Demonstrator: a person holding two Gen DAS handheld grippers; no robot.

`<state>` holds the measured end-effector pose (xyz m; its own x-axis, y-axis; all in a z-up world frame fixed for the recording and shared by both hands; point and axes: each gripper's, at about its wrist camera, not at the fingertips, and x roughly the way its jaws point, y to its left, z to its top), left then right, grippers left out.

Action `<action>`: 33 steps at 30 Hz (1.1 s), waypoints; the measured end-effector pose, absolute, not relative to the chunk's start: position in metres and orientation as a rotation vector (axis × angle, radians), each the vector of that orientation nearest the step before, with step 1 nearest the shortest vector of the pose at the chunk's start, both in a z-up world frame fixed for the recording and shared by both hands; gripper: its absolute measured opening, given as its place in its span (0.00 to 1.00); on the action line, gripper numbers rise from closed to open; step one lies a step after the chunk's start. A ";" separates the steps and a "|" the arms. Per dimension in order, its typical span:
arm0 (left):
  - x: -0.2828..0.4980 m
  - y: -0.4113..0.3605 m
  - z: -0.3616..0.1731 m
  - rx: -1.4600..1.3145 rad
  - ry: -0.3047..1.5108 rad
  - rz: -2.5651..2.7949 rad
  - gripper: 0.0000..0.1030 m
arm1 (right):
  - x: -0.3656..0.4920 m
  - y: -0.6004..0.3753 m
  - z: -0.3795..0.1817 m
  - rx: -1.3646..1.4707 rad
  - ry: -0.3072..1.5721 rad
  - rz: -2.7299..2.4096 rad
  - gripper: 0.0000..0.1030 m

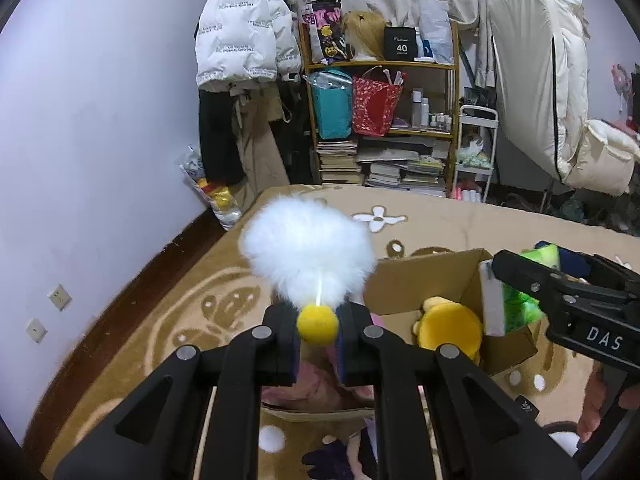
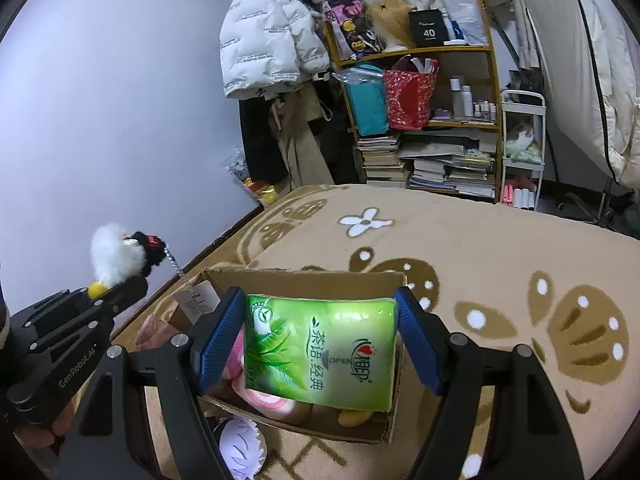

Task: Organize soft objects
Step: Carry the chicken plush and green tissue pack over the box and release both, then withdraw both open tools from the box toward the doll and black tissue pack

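Soft objects are partly gathered into a cardboard box [image 2: 304, 280] that stands open on the patterned bed cover [image 2: 500, 248]. At left, the left gripper [image 1: 318, 328] is closed on the yellow pom-pom of a fluffy white toy [image 1: 308, 248], which is held in the air to the left of the box; the right wrist view shows that this toy [image 2: 114, 256] also carries a small black part and a bead chain with a paper tag. At centre, the box already contains a yellow plush toy [image 1: 450, 330] and some pink items [image 2: 272, 398], which suggests that part of the sorting is done. At right, the right gripper [image 2: 320, 340] clamps a green tissue pack [image 2: 320, 344] between its blue pads, above the open box. Neither held item is released yet, so two placements appear to remain. A white frilled object [image 2: 242, 446] and a dark purple piece [image 1: 328, 458] lie on the cover beside the box; whether they belong to the task cannot be told.
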<state>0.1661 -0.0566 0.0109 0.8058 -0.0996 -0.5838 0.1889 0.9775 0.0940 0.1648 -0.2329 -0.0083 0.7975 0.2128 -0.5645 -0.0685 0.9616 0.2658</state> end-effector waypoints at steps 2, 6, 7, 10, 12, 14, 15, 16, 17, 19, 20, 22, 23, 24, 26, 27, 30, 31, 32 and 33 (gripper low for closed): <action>0.166 -0.055 0.005 0.147 0.616 -0.152 0.12 | 0.166 -0.232 -0.011 0.228 0.619 0.147 0.77; 0.167 -0.055 -0.007 0.149 0.626 -0.125 0.13 | 0.167 -0.231 -0.017 0.212 0.601 0.131 0.77; 0.168 -0.055 -0.009 0.146 0.634 -0.126 0.13 | 0.167 -0.231 -0.018 0.205 0.596 0.128 0.78; 0.168 -0.055 -0.017 0.149 0.652 -0.122 0.15 | 0.168 -0.232 -0.023 0.201 0.600 0.137 0.78; 0.169 -0.055 -0.018 0.151 0.657 -0.122 0.15 | 0.170 -0.232 -0.028 0.209 0.614 0.147 0.78; 0.169 -0.055 -0.018 0.151 0.659 -0.123 0.15 | 0.170 -0.232 -0.032 0.222 0.626 0.161 0.78; 0.170 -0.055 -0.018 0.153 0.659 -0.119 0.15 | 0.170 -0.233 -0.034 0.230 0.634 0.168 0.78; 0.170 -0.056 -0.019 0.157 0.660 -0.114 0.15 | 0.170 -0.233 -0.035 0.237 0.641 0.174 0.78; 0.170 -0.056 -0.018 0.158 0.662 -0.110 0.16 | 0.169 -0.234 -0.035 0.240 0.640 0.176 0.78; 0.172 -0.055 -0.019 0.151 0.671 -0.110 0.17 | 0.168 -0.235 -0.034 0.236 0.636 0.167 0.78; 0.172 -0.053 -0.020 0.142 0.679 -0.112 0.17 | 0.168 -0.236 -0.033 0.234 0.633 0.162 0.78; 0.173 -0.050 -0.021 0.121 0.692 -0.112 0.24 | 0.167 -0.236 -0.033 0.233 0.631 0.158 0.78; 0.174 -0.048 -0.021 0.111 0.698 -0.111 0.26 | 0.166 -0.235 -0.033 0.232 0.632 0.155 0.79; 0.173 -0.047 -0.021 0.102 0.702 -0.110 0.26 | 0.165 -0.236 -0.033 0.231 0.632 0.153 0.82; 0.171 -0.045 -0.020 0.095 0.705 -0.108 0.27 | 0.162 -0.237 -0.032 0.232 0.626 0.137 0.89; 0.170 -0.045 -0.019 0.095 0.710 -0.110 0.27 | 0.160 -0.237 -0.031 0.233 0.624 0.133 0.90; 0.165 -0.044 -0.017 0.106 0.717 -0.101 0.29 | 0.157 -0.237 -0.028 0.220 0.630 0.119 0.91; 0.163 -0.043 -0.017 0.106 0.719 -0.099 0.31 | 0.156 -0.238 -0.027 0.215 0.631 0.114 0.94; 0.161 -0.041 -0.015 0.102 0.722 -0.097 0.34 | 0.155 -0.238 -0.025 0.213 0.630 0.108 0.96; 0.158 -0.040 -0.013 0.097 0.722 -0.101 0.43 | 0.153 -0.238 -0.023 0.212 0.627 0.105 1.00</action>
<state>0.1581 -0.0397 -0.0134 0.7459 -0.0582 -0.6636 0.1252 0.9907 0.0538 0.1525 -0.2378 -0.0231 0.8051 0.1612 -0.5708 -0.0330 0.9731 0.2281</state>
